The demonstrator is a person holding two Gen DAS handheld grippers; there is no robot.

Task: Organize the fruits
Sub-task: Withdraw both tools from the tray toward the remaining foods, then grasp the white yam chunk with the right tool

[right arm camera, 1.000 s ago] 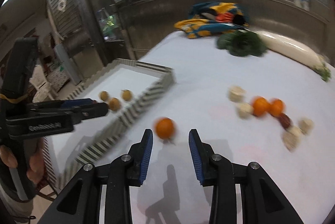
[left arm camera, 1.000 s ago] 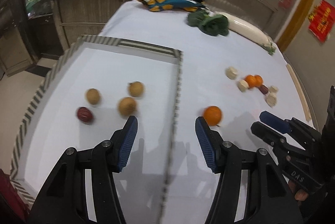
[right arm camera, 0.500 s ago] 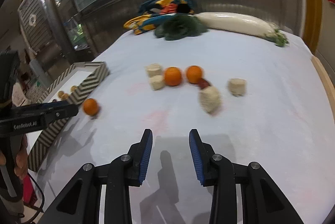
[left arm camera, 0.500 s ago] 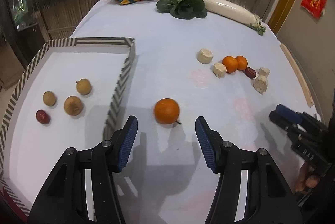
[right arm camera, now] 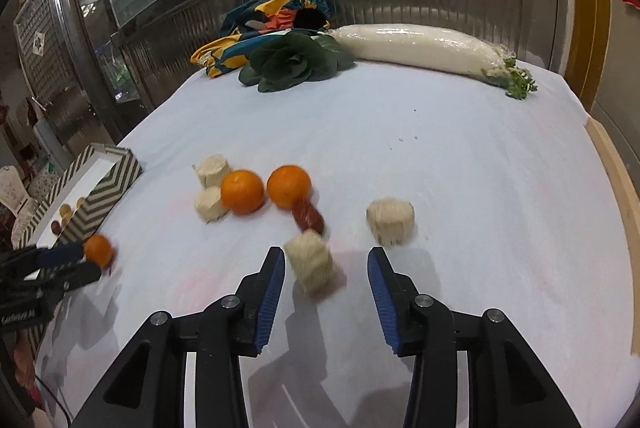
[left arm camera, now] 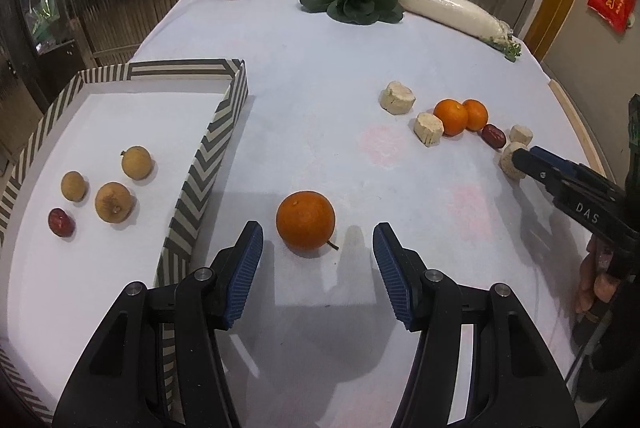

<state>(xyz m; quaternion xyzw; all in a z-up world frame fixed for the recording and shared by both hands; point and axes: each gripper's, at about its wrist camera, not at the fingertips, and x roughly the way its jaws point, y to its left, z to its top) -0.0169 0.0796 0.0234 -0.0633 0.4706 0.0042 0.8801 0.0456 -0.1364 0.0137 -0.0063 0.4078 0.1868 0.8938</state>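
A lone orange [left arm camera: 305, 225] lies on the white tablecloth just ahead of my left gripper [left arm camera: 318, 250], whose jaws stand open and apart from it. The striped tray [left arm camera: 208, 144] to its left holds three tan longans [left arm camera: 113, 201] and a red date [left arm camera: 61, 222]. My right gripper [right arm camera: 326, 274] has its jaws opening, with a pale cut chunk [right arm camera: 310, 260] between the fingertips, untouched. Beyond it lie two oranges [right arm camera: 242, 191], a red date [right arm camera: 307, 215] and more pale chunks [right arm camera: 390, 220]. The right gripper [left arm camera: 532, 158] also shows in the left wrist view beside that chunk.
At the far end of the table lie a white radish [right arm camera: 420, 48], dark leafy greens [right arm camera: 294, 62] and a colourful cloth [right arm camera: 264, 24]. A wooden strip [right arm camera: 616, 180] runs along the right table edge. Metal shutters stand behind.
My left gripper has moved right, from over the tray wall to the lone orange. My right gripper has swung right from that orange to the cluster and opened wider around a pale chunk.
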